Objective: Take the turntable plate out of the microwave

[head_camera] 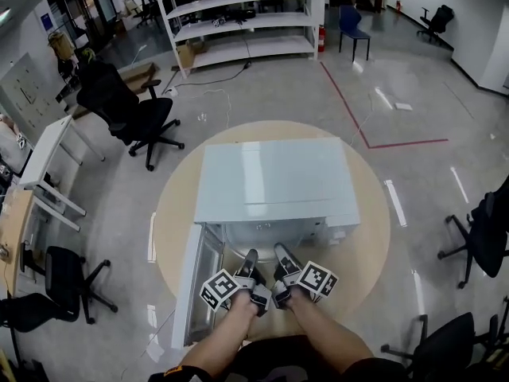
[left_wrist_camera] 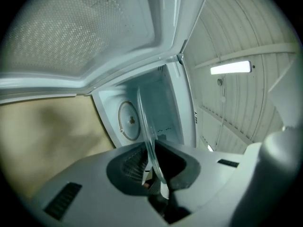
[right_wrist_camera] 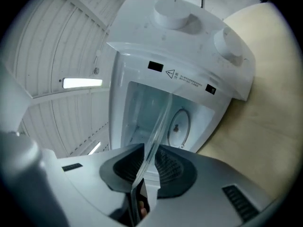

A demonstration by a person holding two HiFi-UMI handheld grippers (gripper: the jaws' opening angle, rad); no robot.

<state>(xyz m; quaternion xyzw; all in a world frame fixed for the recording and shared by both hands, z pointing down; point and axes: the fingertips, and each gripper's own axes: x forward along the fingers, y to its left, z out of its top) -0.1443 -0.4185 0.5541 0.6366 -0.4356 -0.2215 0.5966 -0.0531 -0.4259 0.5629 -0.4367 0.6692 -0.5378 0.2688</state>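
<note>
The left gripper [left_wrist_camera: 154, 162] and right gripper [right_wrist_camera: 149, 167] each pinch the rim of the clear glass turntable plate [left_wrist_camera: 147, 126], side by side. In the head view they sit at 6 o'clock of the white microwave [head_camera: 274, 185], at its open cavity. The door [head_camera: 195, 281] swings out toward 7 o'clock over the round bench [head_camera: 366, 229].

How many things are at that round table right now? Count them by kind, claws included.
Microwave: 1
Glass turntable plate: 1, held by both claws
Claws: 2, left claw and right claw
Total: 4
</note>
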